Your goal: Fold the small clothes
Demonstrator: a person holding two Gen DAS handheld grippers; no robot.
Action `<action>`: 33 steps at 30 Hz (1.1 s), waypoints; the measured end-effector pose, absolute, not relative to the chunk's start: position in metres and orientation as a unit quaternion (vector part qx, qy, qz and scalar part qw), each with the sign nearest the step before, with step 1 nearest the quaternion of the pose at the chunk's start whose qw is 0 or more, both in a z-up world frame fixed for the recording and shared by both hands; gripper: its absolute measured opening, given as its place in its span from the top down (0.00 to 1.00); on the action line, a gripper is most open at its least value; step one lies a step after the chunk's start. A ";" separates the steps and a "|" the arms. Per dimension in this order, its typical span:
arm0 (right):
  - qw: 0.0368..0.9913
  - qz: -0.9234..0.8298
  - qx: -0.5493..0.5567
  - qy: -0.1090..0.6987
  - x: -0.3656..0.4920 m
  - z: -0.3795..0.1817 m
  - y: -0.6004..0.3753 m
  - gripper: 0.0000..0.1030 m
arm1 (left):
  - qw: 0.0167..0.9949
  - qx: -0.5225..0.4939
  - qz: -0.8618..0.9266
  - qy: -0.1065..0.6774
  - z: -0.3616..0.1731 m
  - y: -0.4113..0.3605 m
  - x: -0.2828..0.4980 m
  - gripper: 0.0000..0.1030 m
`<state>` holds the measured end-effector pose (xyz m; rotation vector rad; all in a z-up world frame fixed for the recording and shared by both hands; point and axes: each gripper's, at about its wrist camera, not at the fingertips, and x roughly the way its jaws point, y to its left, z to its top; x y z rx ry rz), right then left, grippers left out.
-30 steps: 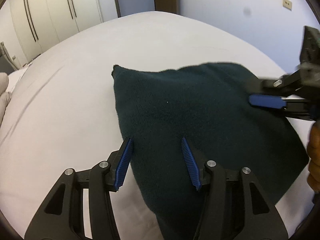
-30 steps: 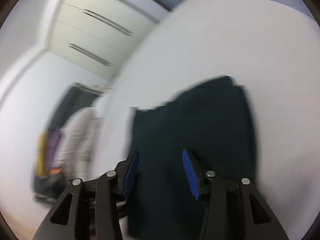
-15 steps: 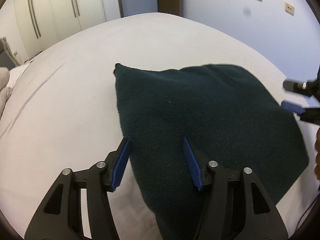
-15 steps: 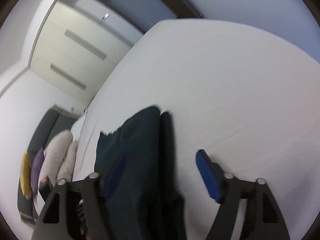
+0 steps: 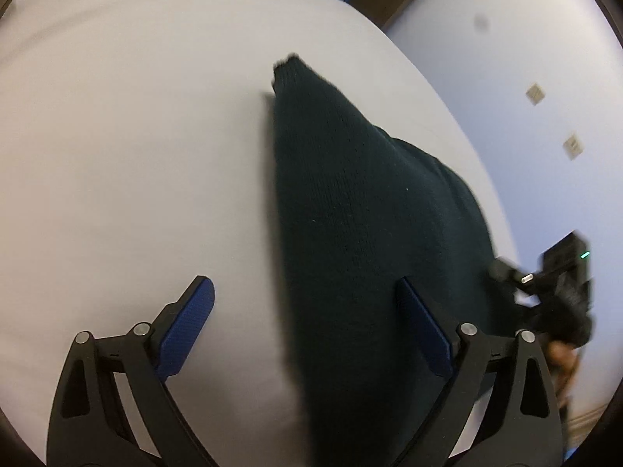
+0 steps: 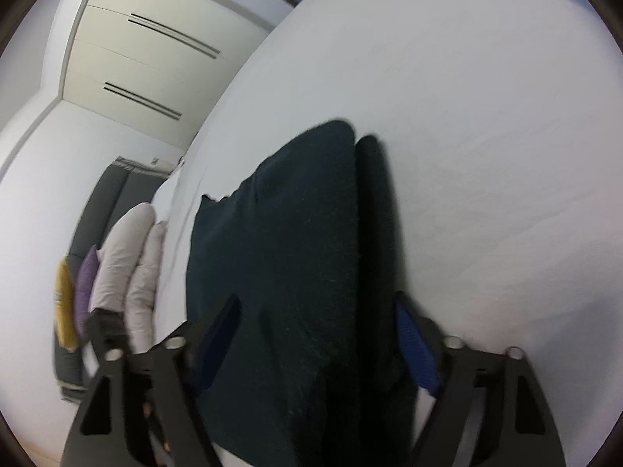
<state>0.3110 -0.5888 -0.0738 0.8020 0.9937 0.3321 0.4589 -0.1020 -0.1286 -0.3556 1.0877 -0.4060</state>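
Since half a second ago, both tools have spread wider and closed in on the dark green knit garment (image 5: 362, 233). Left tool (image 5: 307, 311): jaws released wide, straddling the garment's left edge, gripping nothing. Right tool (image 6: 319, 334): jaws released wide, with the cloth lying between them, not pinched. The garment lies flat on the white bed (image 5: 117, 155). Wardrobe doors (image 6: 140, 50) and pillows (image 6: 128, 257) stand beyond the bed.
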 end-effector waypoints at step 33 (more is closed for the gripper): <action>0.818 0.260 0.253 0.446 0.140 0.009 -0.360 0.74 | 0.860 -0.104 -0.188 0.463 -0.043 0.066 0.249 0.60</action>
